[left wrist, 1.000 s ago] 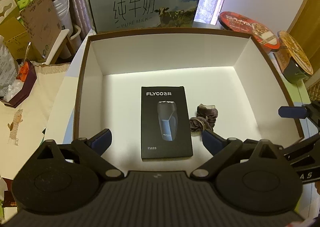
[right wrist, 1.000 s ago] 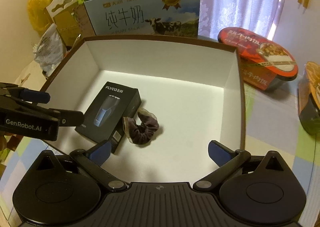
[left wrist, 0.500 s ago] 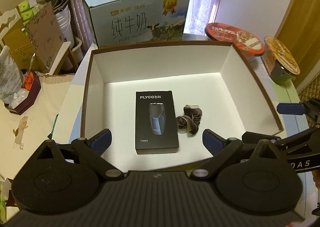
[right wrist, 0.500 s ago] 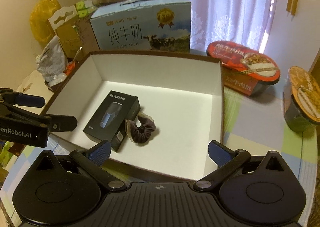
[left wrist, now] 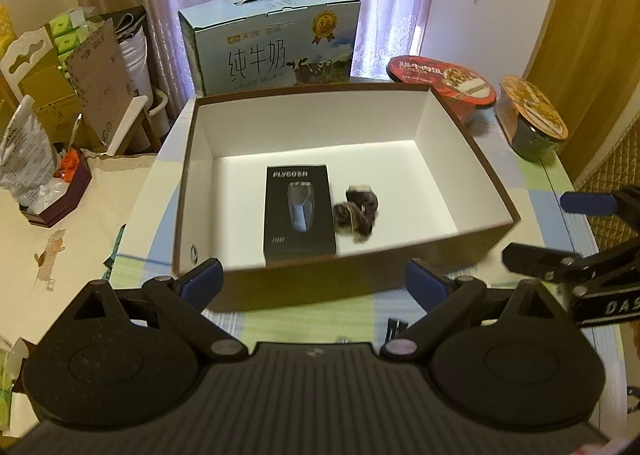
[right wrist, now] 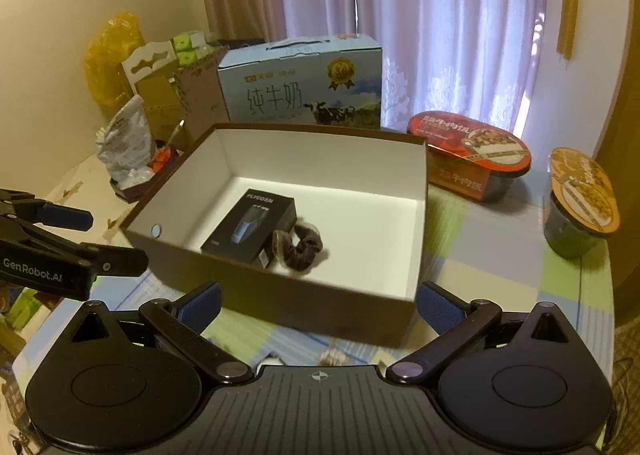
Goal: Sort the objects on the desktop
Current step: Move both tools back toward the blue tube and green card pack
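A brown box with a white inside [left wrist: 486, 171] [right wrist: 420, 191] stands on the table. In it lie a black FLYCO shaver box [left wrist: 299, 211] [right wrist: 252, 225] and, touching its right side, a dark scrunchie [left wrist: 356, 213] [right wrist: 298, 247]. My left gripper [left wrist: 316, 283] is open and empty, in front of the box's near wall. My right gripper [right wrist: 318, 305] is open and empty, also in front of the box. Each gripper shows at the edge of the other's view. A small dark object [left wrist: 396, 329] lies on the table under the left gripper.
A blue milk carton [left wrist: 272, 51] [right wrist: 304, 85] stands behind the box. A red noodle bowl [left wrist: 444, 81] [right wrist: 472, 153] and an orange-lidded cup [left wrist: 534, 119] [right wrist: 580, 203] stand at the right. Bags and cartons [left wrist: 48, 103] crowd the left side.
Both grippers have drawn back and up from over the box to in front of its near wall. Both stay open. The shaver box and scrunchie have not moved.
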`<state>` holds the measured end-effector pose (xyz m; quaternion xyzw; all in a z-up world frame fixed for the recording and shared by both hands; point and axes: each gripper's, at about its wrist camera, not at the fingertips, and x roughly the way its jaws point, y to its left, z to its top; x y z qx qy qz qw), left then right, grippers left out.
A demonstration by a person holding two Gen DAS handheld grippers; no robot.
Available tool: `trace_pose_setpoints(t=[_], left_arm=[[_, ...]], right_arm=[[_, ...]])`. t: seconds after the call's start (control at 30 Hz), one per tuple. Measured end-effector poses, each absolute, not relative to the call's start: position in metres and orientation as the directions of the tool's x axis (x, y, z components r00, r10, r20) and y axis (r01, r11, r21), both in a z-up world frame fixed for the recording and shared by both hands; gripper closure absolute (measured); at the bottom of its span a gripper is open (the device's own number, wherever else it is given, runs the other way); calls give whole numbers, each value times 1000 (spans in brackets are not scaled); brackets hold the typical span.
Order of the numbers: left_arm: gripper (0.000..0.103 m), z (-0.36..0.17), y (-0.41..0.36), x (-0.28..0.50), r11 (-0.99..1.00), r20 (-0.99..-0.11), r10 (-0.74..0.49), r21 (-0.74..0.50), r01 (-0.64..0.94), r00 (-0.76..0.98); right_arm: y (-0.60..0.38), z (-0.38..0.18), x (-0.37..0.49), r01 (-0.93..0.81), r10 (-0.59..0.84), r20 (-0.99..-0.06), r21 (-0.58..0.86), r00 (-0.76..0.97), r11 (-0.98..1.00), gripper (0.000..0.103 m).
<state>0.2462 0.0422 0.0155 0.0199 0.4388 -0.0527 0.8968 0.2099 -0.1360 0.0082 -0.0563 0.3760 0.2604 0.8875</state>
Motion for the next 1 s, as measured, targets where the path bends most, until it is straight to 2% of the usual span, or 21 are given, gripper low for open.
trace_pose_setpoints(t=[0.47, 1.0], left_arm=[[7, 0, 42, 158, 994, -805, -84, -23, 111, 587], [7, -67, 35, 118, 993, -887, -120, -98, 73, 447]], right_arm=[[-176, -13, 130, -488, 397, -711, 86, 580, 869, 2], [-186, -99, 67, -569, 379, -836, 100, 397, 816, 3]])
